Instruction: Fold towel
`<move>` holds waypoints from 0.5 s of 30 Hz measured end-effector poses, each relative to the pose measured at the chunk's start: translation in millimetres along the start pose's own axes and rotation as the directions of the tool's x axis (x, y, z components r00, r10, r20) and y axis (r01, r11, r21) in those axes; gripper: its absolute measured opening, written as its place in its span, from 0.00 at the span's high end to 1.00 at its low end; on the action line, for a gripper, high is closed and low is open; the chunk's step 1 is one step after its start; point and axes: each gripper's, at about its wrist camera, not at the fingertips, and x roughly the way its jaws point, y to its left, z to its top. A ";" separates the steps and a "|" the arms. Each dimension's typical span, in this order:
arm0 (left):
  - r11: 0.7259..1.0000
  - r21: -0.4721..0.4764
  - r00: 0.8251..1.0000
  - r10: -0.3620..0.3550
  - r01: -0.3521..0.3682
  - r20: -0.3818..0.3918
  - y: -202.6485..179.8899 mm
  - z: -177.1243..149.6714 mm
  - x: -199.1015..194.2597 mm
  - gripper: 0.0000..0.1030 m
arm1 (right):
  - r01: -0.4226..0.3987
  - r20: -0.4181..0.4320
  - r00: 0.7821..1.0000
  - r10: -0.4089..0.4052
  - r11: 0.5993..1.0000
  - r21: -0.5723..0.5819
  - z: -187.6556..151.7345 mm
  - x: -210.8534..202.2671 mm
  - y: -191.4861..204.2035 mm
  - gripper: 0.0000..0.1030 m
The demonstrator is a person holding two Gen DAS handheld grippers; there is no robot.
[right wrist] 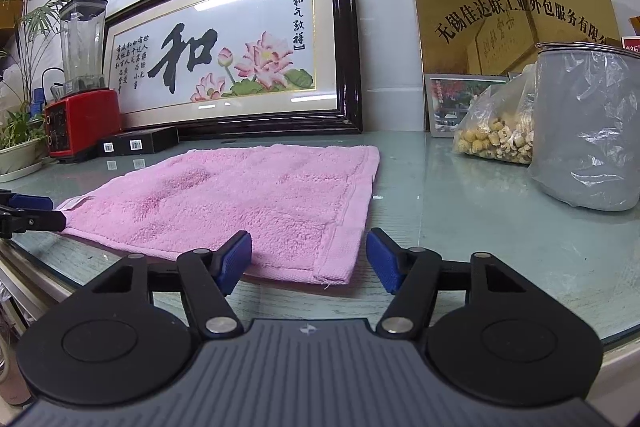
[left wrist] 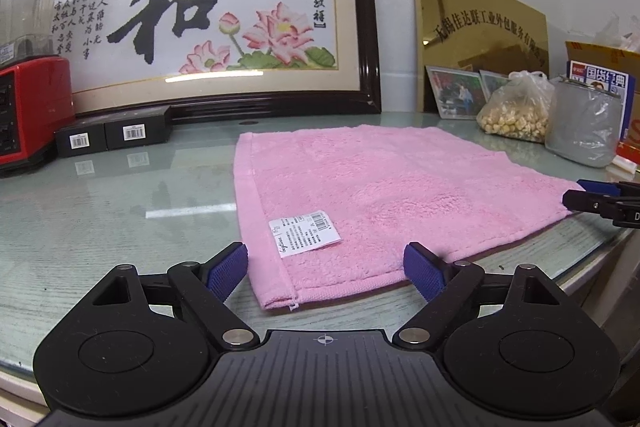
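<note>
A pink towel (left wrist: 392, 195) lies flat on the glass-topped table (left wrist: 100, 211), a white care label (left wrist: 306, 233) near its front left corner. My left gripper (left wrist: 326, 271) is open, its blue pads straddling the towel's near left corner just above the table. In the right wrist view the same towel (right wrist: 240, 195) spreads out ahead, and my right gripper (right wrist: 310, 259) is open around its near right corner. Each gripper shows at the other view's edge: the right gripper (left wrist: 600, 201) by the towel's right corner, the left gripper (right wrist: 28, 211) by its left corner.
A framed calligraphy picture (left wrist: 216, 27) leans on the wall behind. A red blender (left wrist: 28, 67) and black boxes (left wrist: 112, 135) stand at the left. A bag of nuts (right wrist: 496, 139), a grey plastic-covered container (right wrist: 588, 131) and a gold plaque (right wrist: 500, 15) stand at the right. The table edge (left wrist: 592, 259) runs close by.
</note>
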 end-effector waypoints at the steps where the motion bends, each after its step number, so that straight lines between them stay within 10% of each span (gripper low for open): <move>1: 1.000 0.000 1.000 0.002 -0.002 0.002 0.0 -0.5 -0.6 0.15 | 0.001 0.003 1.000 -0.001 1.000 0.000 -0.5 0.1 0.0 0.36; 15: 0.998 -0.010 0.997 0.070 -0.070 0.035 -8.8 -3.9 -1.8 0.21 | 0.030 0.036 0.999 -0.028 0.999 -0.044 -9.2 -1.8 15.1 0.15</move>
